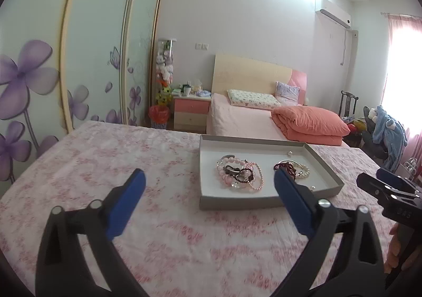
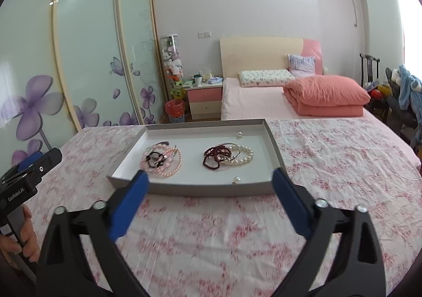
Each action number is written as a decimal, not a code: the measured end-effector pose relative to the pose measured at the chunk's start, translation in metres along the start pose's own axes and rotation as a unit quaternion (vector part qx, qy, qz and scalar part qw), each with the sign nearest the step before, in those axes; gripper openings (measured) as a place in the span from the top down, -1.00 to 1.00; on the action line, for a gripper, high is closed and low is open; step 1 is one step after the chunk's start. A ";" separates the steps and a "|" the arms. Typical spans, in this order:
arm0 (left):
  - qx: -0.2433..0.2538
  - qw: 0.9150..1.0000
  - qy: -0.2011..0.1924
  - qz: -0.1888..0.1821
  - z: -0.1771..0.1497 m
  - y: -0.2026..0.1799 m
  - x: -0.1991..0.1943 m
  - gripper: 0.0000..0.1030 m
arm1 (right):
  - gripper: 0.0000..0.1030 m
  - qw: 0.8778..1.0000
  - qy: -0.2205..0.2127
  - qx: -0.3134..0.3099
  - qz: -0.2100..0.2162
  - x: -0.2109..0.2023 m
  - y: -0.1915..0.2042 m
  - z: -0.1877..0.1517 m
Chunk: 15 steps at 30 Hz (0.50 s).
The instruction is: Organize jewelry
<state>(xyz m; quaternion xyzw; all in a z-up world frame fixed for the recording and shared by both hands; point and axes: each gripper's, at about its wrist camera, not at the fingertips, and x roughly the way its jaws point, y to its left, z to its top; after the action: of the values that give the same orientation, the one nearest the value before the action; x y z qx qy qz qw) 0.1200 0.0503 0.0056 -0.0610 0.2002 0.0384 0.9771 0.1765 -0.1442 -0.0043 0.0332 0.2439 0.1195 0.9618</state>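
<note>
A shallow grey-white cardboard tray (image 2: 274, 150) lies on a bed covered by a pink-flowered sheet (image 2: 211, 231), towards the sheet's far edge. Inside it are two heaps of jewelry. The left heap (image 2: 162, 161) is a tangle of pink bead bracelets, pale pink pearl strings and a dark beaded loop with a metal piece. The right heap (image 2: 226, 157) mixes dark garnet-red bead strands, a thin silver bangle and a white pearl bracelet. Two loose pearls lie apart: one by the tray's far wall (image 2: 239, 134), one by its near wall (image 2: 236, 179).

Both tongs stand wide open with nothing between their blue pads. The right gripper (image 2: 211, 180) faces the tray's near wall squarely, and its view shows the whole tray floor. The left gripper (image 1: 209, 182) points at the sheet and the tray's near left corner; in its view the right blue finger (image 1: 291, 202) covers part of the right heap, and the near pearl is barely visible.

The left view catches the right gripper's tip at the right edge, cut off, with fingers of a hand (image 1: 395, 252) below. The right view shows a hand (image 2: 25, 244) gripping the left tool's handle at the left edge. The nearest sheet is blurred.
</note>
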 end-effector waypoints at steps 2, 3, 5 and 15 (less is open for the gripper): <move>0.004 1.000 -0.005 0.003 -0.004 0.001 -0.010 -0.92 | -0.97 1.000 -0.006 -0.004 0.001 -0.009 0.003 -0.004; 0.005 1.000 -0.006 0.003 -0.006 0.000 -0.014 -0.92 | -0.97 1.000 -0.008 -0.005 0.002 -0.013 0.004 -0.007; 0.006 1.000 -0.007 0.004 -0.012 -0.001 -0.022 -0.92 | -0.97 1.000 -0.012 -0.004 0.004 -0.020 0.004 -0.010; 0.035 0.999 -0.022 -0.002 -0.024 -0.015 -0.046 -0.92 | -0.97 0.999 -0.030 0.020 -0.005 -0.044 -0.003 -0.030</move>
<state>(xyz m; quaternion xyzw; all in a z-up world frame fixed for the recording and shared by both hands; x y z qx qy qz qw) 0.0702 0.0299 0.0030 -0.0262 0.1801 0.0305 0.9828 0.1254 -0.1581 -0.0108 0.0553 0.2172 0.1088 0.9685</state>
